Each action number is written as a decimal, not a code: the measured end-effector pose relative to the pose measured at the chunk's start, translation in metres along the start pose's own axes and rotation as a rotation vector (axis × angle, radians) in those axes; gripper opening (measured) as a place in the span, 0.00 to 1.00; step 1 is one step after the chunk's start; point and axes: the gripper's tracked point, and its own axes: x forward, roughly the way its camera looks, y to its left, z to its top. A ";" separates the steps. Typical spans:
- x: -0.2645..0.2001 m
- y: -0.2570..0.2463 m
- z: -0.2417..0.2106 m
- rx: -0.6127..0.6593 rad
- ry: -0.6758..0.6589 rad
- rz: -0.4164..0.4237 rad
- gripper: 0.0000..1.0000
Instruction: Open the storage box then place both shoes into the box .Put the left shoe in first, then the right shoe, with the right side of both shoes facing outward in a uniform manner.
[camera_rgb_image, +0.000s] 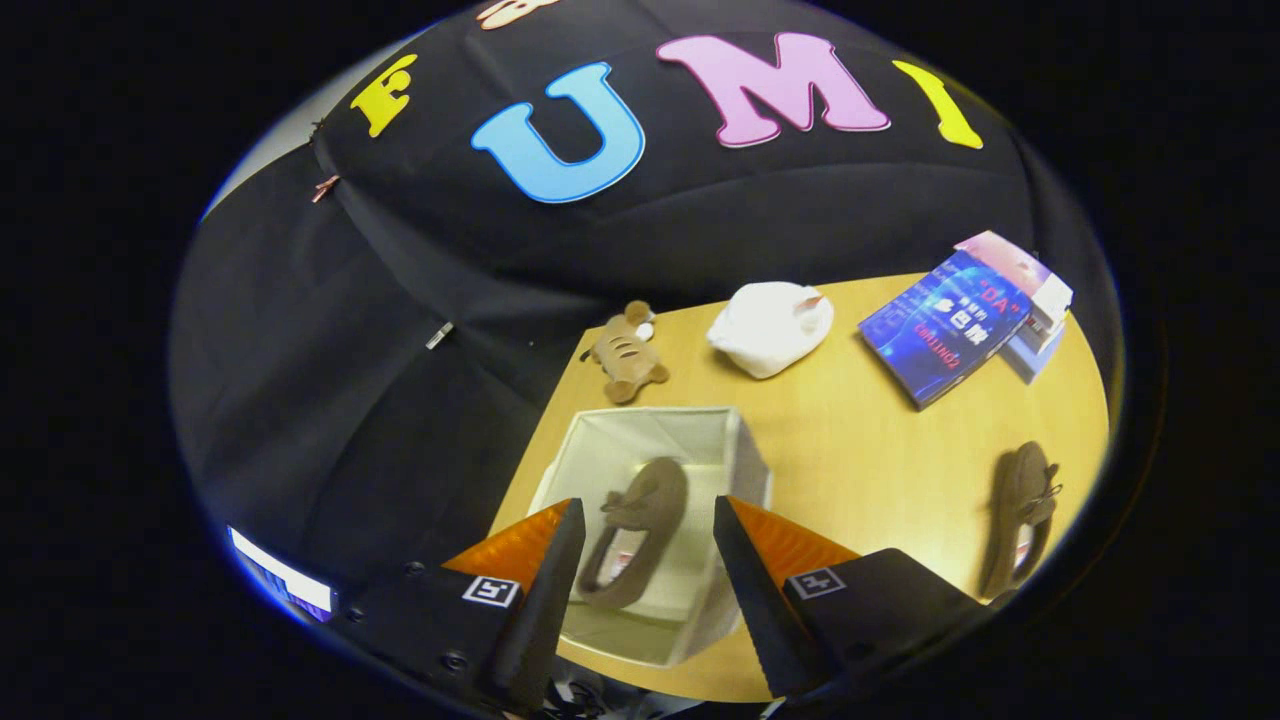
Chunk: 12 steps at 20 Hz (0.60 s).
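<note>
Hand-held gripper (648, 520) hovers above the box with its fingers spread apart, gripping nothing. Below it, the wooden surface (870, 450) carries everything. The pale box (590, 445) stands open, and one brown shoe (632, 530) lies inside, seen between the fingers. A book (945, 325) rests on a small carton beyond the box, to the right. The second shoe (1020, 515) lies on the surface, well apart from the box. A white cloth bundle (770, 327) and a plush toy (625, 352) sit beyond the box.

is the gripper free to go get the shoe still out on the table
Probably yes: the gripper is open and empty above the box, and the second shoe lies alone on bare table.
</note>
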 end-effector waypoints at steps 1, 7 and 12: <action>-0.010 -0.017 0.003 -0.007 -0.008 -0.018 0.81; -0.072 -0.132 0.006 -0.015 -0.020 -0.169 0.81; -0.102 -0.241 -0.016 -0.013 0.028 -0.341 0.82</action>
